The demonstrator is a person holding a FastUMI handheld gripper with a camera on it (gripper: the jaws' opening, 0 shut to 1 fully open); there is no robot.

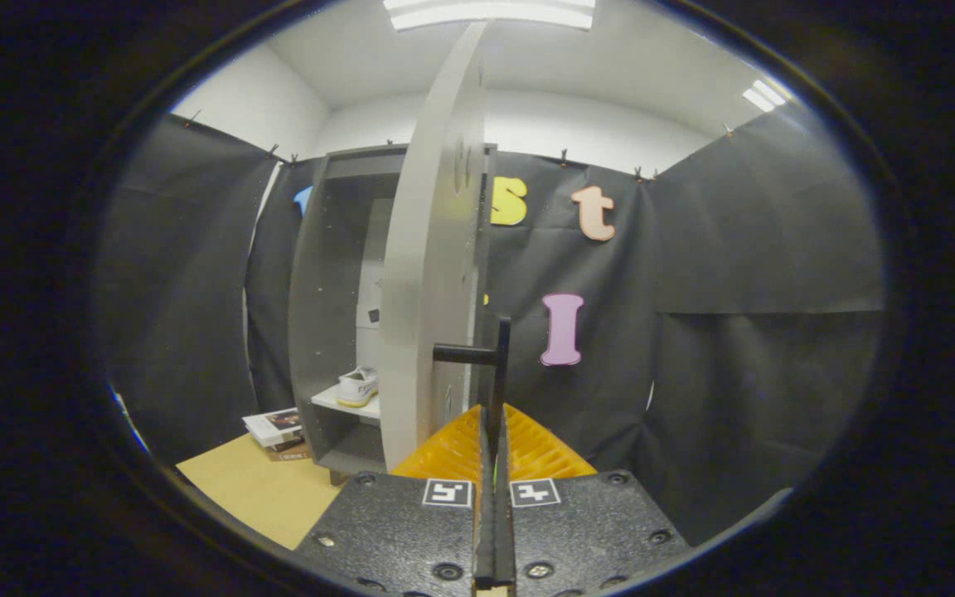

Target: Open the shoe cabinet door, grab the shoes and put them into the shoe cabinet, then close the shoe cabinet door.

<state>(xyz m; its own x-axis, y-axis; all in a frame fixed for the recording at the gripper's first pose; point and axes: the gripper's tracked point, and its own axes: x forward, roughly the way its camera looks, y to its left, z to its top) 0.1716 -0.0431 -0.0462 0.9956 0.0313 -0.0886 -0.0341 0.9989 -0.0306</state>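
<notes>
Shoe cabinet [336,315], grey, standing on the table [254,489] against the black cloth wall [693,332], with its door [432,274] swung open and seen nearly edge-on, so that the door's pale face rises as a tall curved panel straight ahead of the claw [494,452]. A black handle [490,365] projects from the door: a short horizontal post joined to a vertical bar, the bar running down between the two yellow ribbed fingers [531,452]. The fingers stand close together on either side of this bar and appear clamped on it, with almost no gap visible between them. Inside the cabinet, to the left of the door, a white shoe [358,386] with a yellowish sole rests on a pale shelf [345,405] in the lower part of the interior; the compartment below the shelf is dark and its contents cannot be told. A small stack of books [278,433] lies on the table just beside the cabinet's left foot. White walls and a bright ceiling light [490,12] show above the cloth.
</notes>
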